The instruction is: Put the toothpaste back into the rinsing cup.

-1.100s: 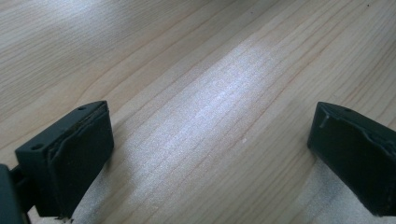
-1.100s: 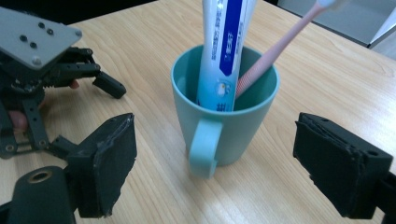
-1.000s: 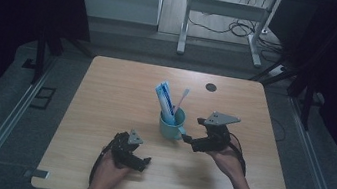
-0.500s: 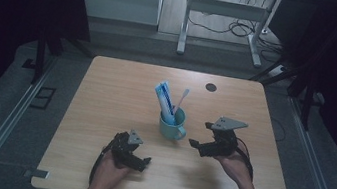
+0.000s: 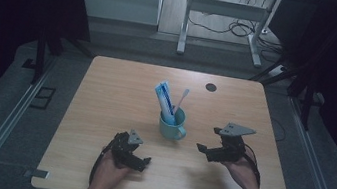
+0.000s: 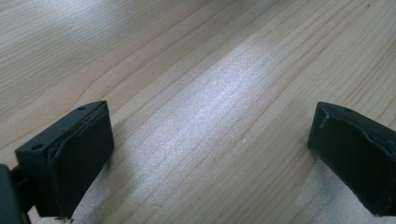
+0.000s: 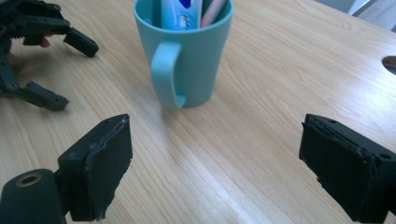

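High view: right gripper (image 5: 204, 150) backed away from mug (image 5: 172, 124) since 1 s ago, now apart; toothpaste tube (image 5: 163, 99) + toothbrush (image 5: 182, 98) upright inside. Prob. placing done.
Left gripper view: left gripper (image 6: 205, 154) jaws wide, empty, over bare table (image 6: 196, 70).
Right gripper view: jaws wide, empty, facing mug handle.

The mug's (image 7: 187, 56) rim is cut off by the top edge of the right gripper view, as are the tube (image 7: 181, 11) and toothbrush (image 7: 212, 11) standing in it. Their lower ends are hidden inside the mug. The print on the tube is too small to read from above.
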Available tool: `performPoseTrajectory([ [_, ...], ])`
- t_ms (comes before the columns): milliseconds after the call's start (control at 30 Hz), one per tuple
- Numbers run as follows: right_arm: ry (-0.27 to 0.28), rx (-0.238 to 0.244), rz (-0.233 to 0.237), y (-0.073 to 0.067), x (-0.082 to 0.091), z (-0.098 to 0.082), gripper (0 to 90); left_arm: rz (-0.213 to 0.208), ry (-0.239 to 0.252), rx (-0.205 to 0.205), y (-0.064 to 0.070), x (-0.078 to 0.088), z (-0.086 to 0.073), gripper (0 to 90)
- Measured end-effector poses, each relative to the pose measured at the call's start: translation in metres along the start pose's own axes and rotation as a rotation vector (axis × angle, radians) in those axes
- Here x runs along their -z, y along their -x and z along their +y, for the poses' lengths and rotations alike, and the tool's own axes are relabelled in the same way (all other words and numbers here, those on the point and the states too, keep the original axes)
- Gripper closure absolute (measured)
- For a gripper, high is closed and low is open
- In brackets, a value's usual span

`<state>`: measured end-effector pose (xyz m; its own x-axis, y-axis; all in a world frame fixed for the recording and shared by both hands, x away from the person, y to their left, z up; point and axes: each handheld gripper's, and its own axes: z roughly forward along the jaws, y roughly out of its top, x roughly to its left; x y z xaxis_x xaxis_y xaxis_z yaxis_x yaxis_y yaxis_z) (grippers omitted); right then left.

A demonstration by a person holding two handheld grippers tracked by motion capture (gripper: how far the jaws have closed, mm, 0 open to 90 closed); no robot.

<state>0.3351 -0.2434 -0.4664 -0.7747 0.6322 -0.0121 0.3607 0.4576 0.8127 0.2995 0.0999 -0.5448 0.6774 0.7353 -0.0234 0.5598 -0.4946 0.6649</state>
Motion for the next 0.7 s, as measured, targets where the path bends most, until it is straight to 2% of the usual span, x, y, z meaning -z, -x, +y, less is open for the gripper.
performPoseTrajectory([
  [267,-0.012,-0.019,-0.025,0.005,0.008,-0.016,8.2,-0.001,0.002,0.004,0.000,0.000,0.000,0.3],
  [700,-0.025,-0.079,-0.061,0.012,0.017,-0.053,8.0,-0.002,-0.001,0.000,0.000,0.000,0.000,0.3],
])
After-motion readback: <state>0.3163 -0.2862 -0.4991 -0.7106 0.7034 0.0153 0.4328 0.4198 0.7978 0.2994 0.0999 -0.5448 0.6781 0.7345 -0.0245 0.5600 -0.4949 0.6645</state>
